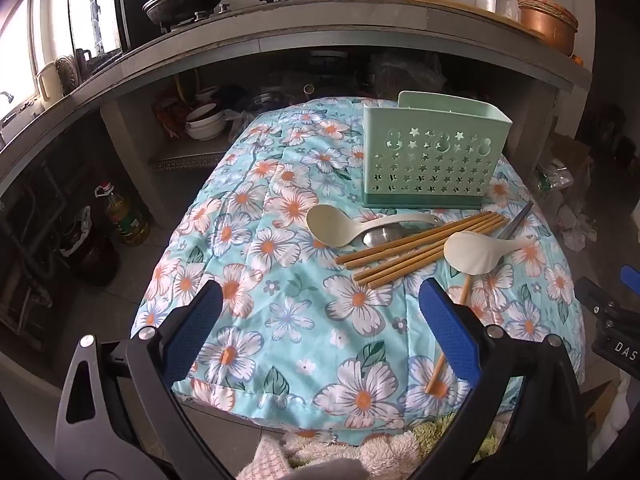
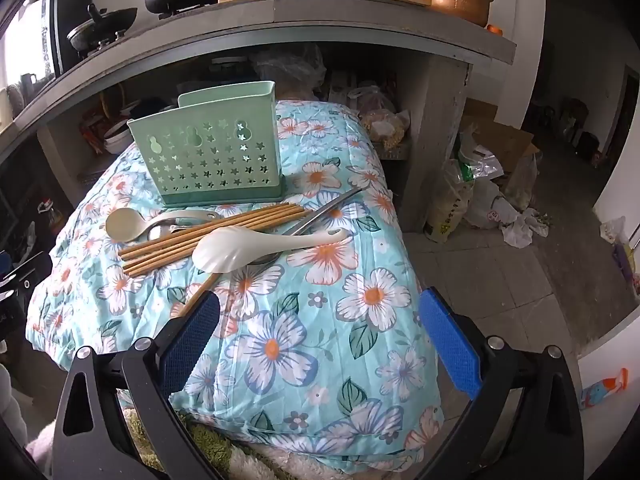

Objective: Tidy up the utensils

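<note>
A mint-green perforated utensil holder [image 1: 432, 156] [image 2: 212, 156] stands upright at the far side of a floral-covered table [image 1: 304, 312] [image 2: 304, 336]. In front of it lie a beige ladle [image 1: 332, 228] [image 2: 128, 222], several wooden chopsticks [image 1: 420, 246] [image 2: 208, 234], a white rice paddle [image 1: 476, 254] [image 2: 248, 248] and metal spoons [image 1: 380, 236] [image 2: 332, 210]. One chopstick [image 1: 444, 356] [image 2: 196, 296] lies apart, nearer me. My left gripper [image 1: 320, 320] is open and empty above the cloth, short of the pile. My right gripper [image 2: 320, 332] is open and empty, to the right of the pile.
A concrete counter [image 1: 320, 32] [image 2: 360, 12] with pots, bottles and a copper basin runs behind the table. Bowls [image 1: 204, 120] sit on the shelf under it. An oil bottle [image 1: 124, 216] stands on the floor at left. Bags [image 2: 480, 184] lie on the floor at right.
</note>
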### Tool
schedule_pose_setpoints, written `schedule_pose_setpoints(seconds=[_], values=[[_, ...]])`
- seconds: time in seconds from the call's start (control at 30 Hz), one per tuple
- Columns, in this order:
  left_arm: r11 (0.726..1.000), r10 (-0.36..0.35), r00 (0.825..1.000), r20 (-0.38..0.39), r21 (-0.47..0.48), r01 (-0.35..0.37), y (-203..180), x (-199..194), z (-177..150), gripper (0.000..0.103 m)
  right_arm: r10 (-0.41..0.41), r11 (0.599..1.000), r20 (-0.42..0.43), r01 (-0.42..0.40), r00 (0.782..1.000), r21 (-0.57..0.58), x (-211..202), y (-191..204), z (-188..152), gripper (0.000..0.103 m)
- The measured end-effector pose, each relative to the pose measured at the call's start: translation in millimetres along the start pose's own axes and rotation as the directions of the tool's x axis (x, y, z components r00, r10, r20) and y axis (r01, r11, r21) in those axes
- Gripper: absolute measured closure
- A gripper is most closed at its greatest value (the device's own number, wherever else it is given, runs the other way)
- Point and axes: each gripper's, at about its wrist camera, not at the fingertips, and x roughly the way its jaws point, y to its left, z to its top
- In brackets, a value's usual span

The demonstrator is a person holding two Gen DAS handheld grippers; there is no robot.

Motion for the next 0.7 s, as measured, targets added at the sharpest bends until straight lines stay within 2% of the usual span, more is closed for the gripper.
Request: schedule_pose_setpoints(seconds=[0.7], values=[[1.000, -0.002, 1.000, -0.017, 0.000, 0.002, -0.3, 4.0, -2.9, 0.008, 0.002, 1.000, 0.002, -0.002, 1.000, 0.000, 0.3, 0.1, -0.3, 0.006]])
